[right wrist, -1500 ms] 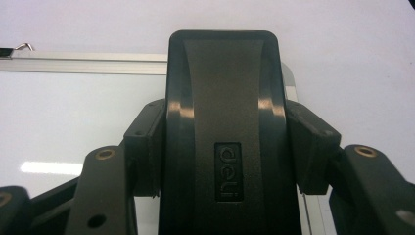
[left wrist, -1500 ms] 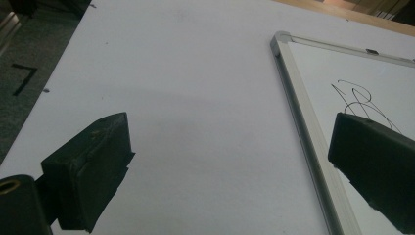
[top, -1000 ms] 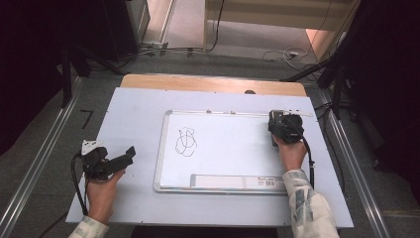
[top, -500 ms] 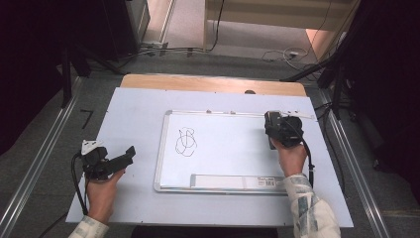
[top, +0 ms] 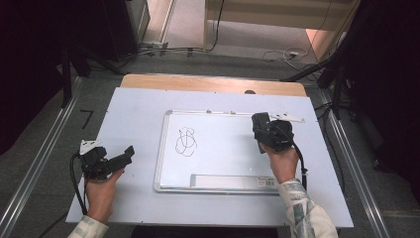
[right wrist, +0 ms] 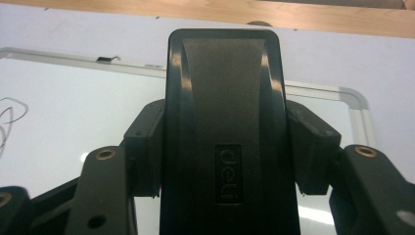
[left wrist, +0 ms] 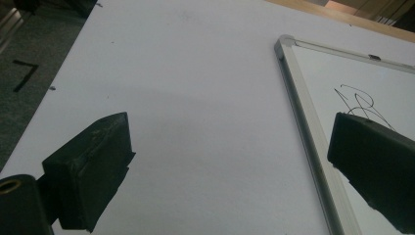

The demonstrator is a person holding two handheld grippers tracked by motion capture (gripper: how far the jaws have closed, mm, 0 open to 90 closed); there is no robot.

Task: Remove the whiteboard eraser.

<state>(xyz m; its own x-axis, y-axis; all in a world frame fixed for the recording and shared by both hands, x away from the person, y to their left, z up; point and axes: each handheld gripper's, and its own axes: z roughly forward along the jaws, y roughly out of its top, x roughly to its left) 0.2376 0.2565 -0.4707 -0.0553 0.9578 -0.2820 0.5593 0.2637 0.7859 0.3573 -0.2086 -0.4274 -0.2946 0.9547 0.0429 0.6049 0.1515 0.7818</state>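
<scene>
Left gripper (top: 128, 154), black and hand-held, lies on the pale blue-white table cover (top: 133, 114) with its jaws spread wide and nothing between them; in the left gripper view one jaw stands over the bare cover and the other over the near edge of the board; a person's left hand (top: 101, 191) holds it from below. Just to the right of this gripper lies the white rectangular whiteboard with a silver metal frame (top: 223, 148), flat on the cover; a black scribbled line drawing (top: 185, 142) sits on its left part, between the two grippers and well apart from the right one; a grey strip (top: 225, 181) runs along the board's near edge. Right gripper (top: 261, 125) is above the board's right part, its jaws clamped on a black plastic rectangular eraser block marked "deli" (right wrist: 222, 137); the right gripper view shows the pads pressing both long sides of the block; the person's right hand (top: 282, 163), in a patterned sleeve (top: 304, 213), carries it; whether the block touches the board cannot be told.
</scene>
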